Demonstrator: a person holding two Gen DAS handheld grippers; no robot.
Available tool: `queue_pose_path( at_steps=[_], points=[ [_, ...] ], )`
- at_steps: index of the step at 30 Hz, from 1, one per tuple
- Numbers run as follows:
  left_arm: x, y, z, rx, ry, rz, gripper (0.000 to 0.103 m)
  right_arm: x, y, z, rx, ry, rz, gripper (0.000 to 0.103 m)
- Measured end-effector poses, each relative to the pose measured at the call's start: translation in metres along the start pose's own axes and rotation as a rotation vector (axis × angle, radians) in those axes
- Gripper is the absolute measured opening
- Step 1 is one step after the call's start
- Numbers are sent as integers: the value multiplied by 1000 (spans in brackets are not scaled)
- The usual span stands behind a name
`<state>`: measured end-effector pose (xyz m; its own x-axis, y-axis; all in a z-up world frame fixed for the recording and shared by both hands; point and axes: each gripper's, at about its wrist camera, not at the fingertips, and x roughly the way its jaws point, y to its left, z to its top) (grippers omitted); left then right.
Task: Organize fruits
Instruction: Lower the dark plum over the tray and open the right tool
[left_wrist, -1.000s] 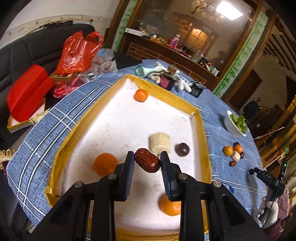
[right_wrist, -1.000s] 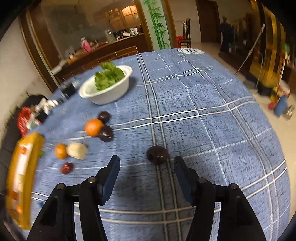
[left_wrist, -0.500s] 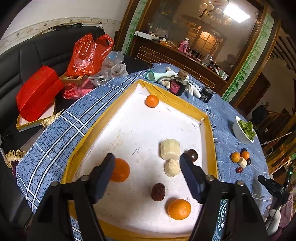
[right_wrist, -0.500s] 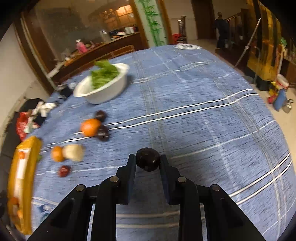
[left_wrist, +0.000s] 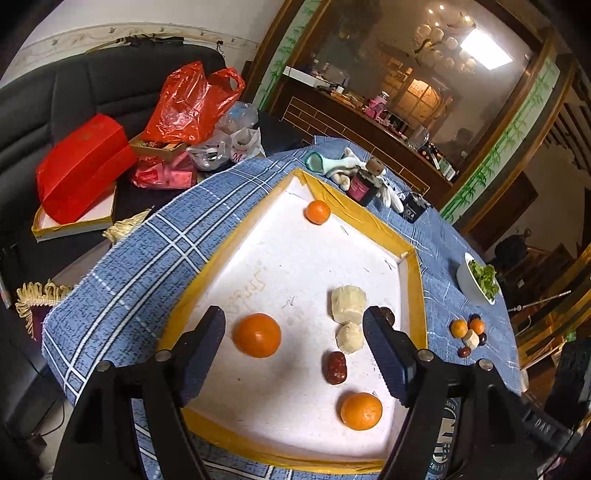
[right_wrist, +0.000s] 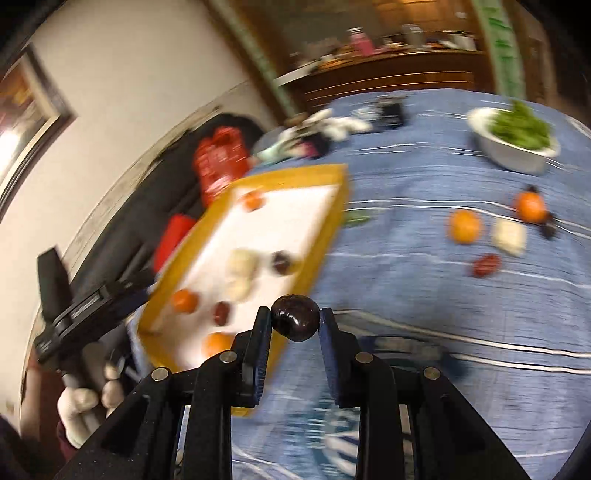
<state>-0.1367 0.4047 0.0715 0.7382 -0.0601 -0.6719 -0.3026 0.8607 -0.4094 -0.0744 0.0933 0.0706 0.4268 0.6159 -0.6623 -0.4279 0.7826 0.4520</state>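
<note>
The right gripper (right_wrist: 295, 320) has its jaws clamped on a dark glossy round fruit (right_wrist: 295, 322), held above the blue plaid surface (right_wrist: 424, 295) for the yellow-rimmed white tray (right_wrist: 334, 218), while the left gripper (left_wrist: 293, 338), jaws opening and empty, hangs over the wrinkled red date (left_wrist: 334, 367) lying inside.

The right wrist view was smeared with motion blur, so the tray (right_wrist: 334, 206) and its fruit showed only as soft blobs. In the left wrist view, a finger (left_wrist: 384, 343) half hid a dark fruit (left_wrist: 388, 314), and the loose fruits (left_wrist: 468, 332) were too small to identify.
</note>
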Motion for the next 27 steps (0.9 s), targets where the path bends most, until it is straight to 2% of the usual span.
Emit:
queue_pose_path(
  at_steps=[3,9,11,13,17,19,22,24,26,27],
  points=[
    [-1,5,0,-9,2,-13,77,19,28,-2,-53,34,14,31],
    [1,13,0,-24,19,-27,78,48,37,-3,-33,87,36,34],
    [1,16,0,-29,21,-30,78,50,37,-1,-26,87,46,47],
    [2,17,0,-33,25,-32,78,48,38,1,-25,74,49,54],
    [2,17,-1,-29,26,-35,78,40,38,5,-13,52,52,55],
    [1,13,-2,-18,24,-35,78,29,34,7,-6,26,42,55],
    [-1,4,-3,8,19,-44,78,7,27,9,-4,-35,5,62],
    [-4,-4,-5,34,14,-51,78,-19,19,10,-20,-100,-57,70],
    [-5,-14,-6,62,12,-64,78,-51,11,8,-47,-179,-148,88],
    [-5,-18,-7,74,13,-72,78,-69,5,5,-62,-230,-214,93]
  ],
)
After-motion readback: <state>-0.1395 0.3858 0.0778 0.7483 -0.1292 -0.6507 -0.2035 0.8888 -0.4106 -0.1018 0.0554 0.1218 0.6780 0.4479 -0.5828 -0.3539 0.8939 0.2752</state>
